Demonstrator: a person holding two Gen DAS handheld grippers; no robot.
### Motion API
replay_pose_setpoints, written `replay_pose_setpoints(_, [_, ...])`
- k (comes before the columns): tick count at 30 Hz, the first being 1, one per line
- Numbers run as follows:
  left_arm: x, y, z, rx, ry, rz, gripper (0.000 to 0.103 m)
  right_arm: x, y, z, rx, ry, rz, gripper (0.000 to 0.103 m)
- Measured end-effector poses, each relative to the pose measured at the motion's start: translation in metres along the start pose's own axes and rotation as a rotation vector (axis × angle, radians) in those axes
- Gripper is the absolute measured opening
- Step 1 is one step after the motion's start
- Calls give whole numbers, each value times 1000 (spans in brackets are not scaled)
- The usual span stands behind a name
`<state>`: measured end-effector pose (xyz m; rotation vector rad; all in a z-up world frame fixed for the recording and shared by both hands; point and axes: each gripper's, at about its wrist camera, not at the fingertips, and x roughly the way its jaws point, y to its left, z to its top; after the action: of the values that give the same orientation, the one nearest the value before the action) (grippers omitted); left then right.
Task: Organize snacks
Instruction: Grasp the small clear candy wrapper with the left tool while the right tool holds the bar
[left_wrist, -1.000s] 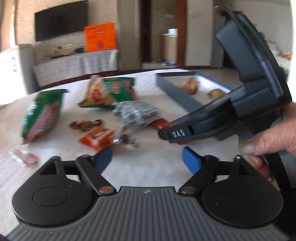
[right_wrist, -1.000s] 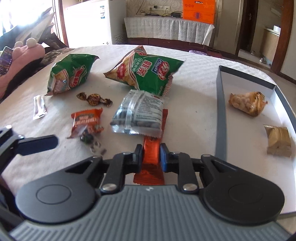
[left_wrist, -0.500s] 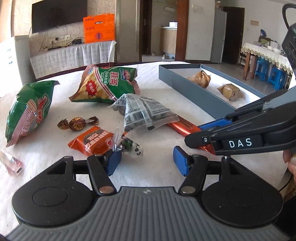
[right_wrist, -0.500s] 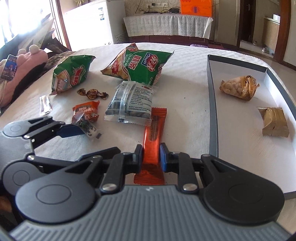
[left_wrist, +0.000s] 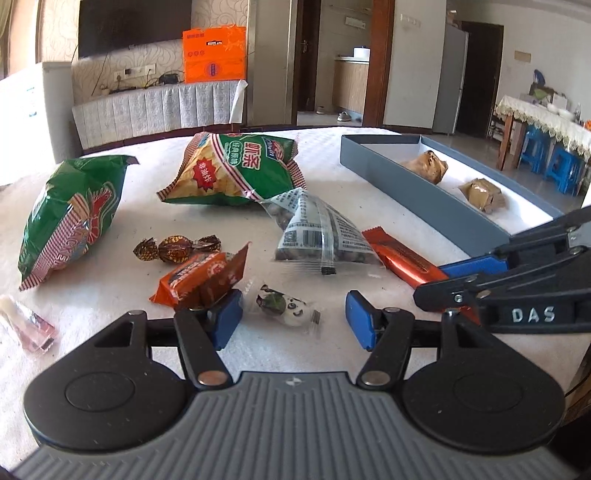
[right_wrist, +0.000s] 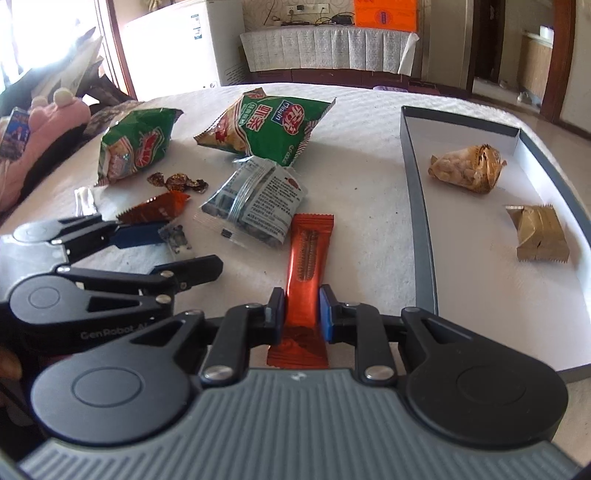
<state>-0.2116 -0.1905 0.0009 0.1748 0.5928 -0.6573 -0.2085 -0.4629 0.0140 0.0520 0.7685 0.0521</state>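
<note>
Since half a second ago, the left gripper (left_wrist: 293, 319) has edged forward, its fingers apart around the small clear panda-print candy packet (left_wrist: 284, 304) on the white surface (left_wrist: 110, 288).

Right wrist view: the right gripper (right_wrist: 302, 314) is clamped on the near end of the long orange foil-wrapped bar (right_wrist: 308, 254). It looks light, slippery and crushable, so a hold across its width suits. To the right, the shallow grey-walled tray (right_wrist: 419, 206) holds a clear bag of golden snacks (right_wrist: 467, 168) and a tan wrapped cake (right_wrist: 541, 233).
</note>
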Motion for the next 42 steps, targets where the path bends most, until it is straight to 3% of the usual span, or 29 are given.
replay_pose_setpoints(2, [0, 0, 0, -2, -6, 1, 46, 1, 5, 0, -26, -6, -15, 25])
replay_pose_setpoints(5, [-1, 5, 1, -26, -8, -4, 36, 2, 5, 0, -14, -11, -19, 25])
replay_pose_setpoints(8, [-2, 6, 2, -30, -6, -10, 32, 2, 5, 1, -17, -16, -27, 26])
replay_pose_setpoints(14, [-9, 2, -1, -28, -16, -38, 31, 7, 10, 5, -54, -22, -44, 25])
replay_pose_setpoints(19, [-27, 0, 3, -34, -60, -61, 31, -10, 0, 2, 8, -47, -35, 23])
replay_pose_setpoints(30, [-36, -4, 7, -4, -70, 27, 31, -44, -8, 0, 91, -214, -13, 23])
replay_pose_setpoints(42, [-28, -6, 16, -12, -66, 54, 31, -46, -6, 3, 83, -237, 20, 23])
